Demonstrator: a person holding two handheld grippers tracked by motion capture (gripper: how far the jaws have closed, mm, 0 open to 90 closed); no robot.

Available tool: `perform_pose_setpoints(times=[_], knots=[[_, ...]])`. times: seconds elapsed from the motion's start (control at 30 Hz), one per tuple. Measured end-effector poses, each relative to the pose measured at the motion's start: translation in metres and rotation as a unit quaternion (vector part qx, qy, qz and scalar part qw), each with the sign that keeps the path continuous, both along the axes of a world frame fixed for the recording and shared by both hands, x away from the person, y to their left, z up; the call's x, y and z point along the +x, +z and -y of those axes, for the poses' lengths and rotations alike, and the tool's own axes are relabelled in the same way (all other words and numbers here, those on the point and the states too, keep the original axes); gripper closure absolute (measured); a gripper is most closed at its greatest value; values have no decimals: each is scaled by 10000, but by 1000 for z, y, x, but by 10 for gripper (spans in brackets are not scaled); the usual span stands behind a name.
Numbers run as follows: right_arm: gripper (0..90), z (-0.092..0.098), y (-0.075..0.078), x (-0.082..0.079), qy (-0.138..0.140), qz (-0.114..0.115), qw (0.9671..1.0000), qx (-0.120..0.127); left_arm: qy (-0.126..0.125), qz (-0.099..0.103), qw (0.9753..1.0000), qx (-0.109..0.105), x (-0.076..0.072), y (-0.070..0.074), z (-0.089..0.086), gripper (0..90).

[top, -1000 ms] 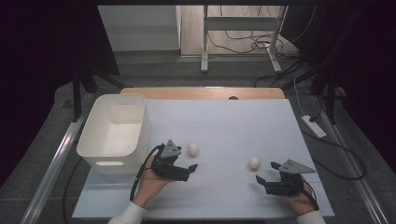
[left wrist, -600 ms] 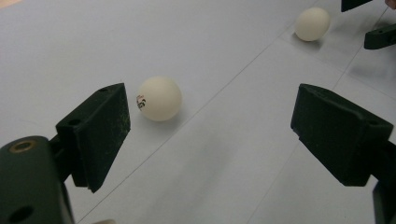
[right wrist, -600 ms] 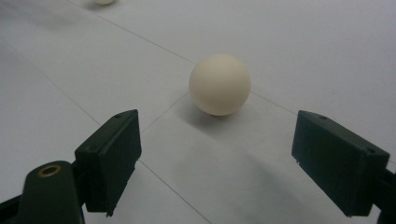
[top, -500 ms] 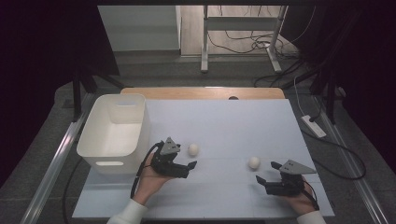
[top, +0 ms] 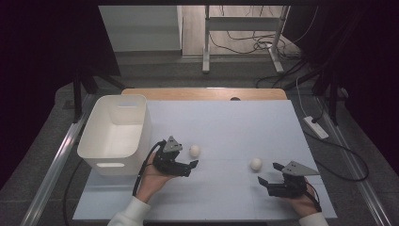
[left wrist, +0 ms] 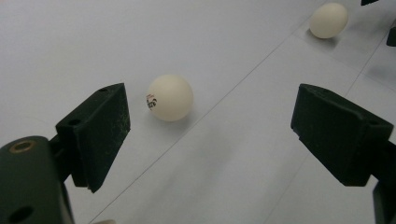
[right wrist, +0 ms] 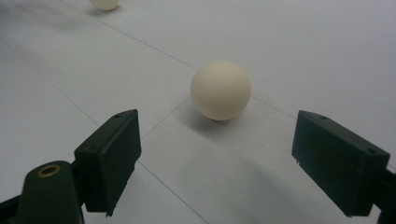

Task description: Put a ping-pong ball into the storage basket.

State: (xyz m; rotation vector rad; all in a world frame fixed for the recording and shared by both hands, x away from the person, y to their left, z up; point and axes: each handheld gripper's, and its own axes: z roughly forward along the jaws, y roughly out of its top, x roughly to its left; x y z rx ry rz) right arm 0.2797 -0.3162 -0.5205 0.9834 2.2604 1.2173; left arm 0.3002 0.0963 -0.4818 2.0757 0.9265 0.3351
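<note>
Tongs on both hands are gaping wide, holding nothing: left tongs (top: 192, 164) are facing a ball (top: 195, 150) at twelve o'clock, right tongs (top: 269, 173) are facing theirs (top: 256, 164) at eleven.

Black left gripper (top: 191, 165) and right gripper (top: 268, 173) — grey three-cornered top plates, black trailing cables, blocky jaws, white sleeves

Two white balls (top: 195, 150) (top: 256, 164), one white bin (top: 101, 153), two grippers (top: 187, 166) (top: 269, 174), one table (top: 226, 122).
</note>
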Motion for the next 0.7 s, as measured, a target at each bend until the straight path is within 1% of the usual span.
perform_pose_setpoints(times=[0.23,0.3,0.57,0.7], knots=[[159,1,1,0,-13,0,10000,16,-18,-90,9999,61,6,-2,4,128],[158,1,1,0,-16,10,10000,31,-15,-111,9999,65,9,-3,5,128],[157,1,2,0,-52,45,9999,81,25,-183,9996,195,21,-3,11,128],[156,1,2,0,-65,54,9999,82,54,-244,9995,199,27,-5,13,129]])
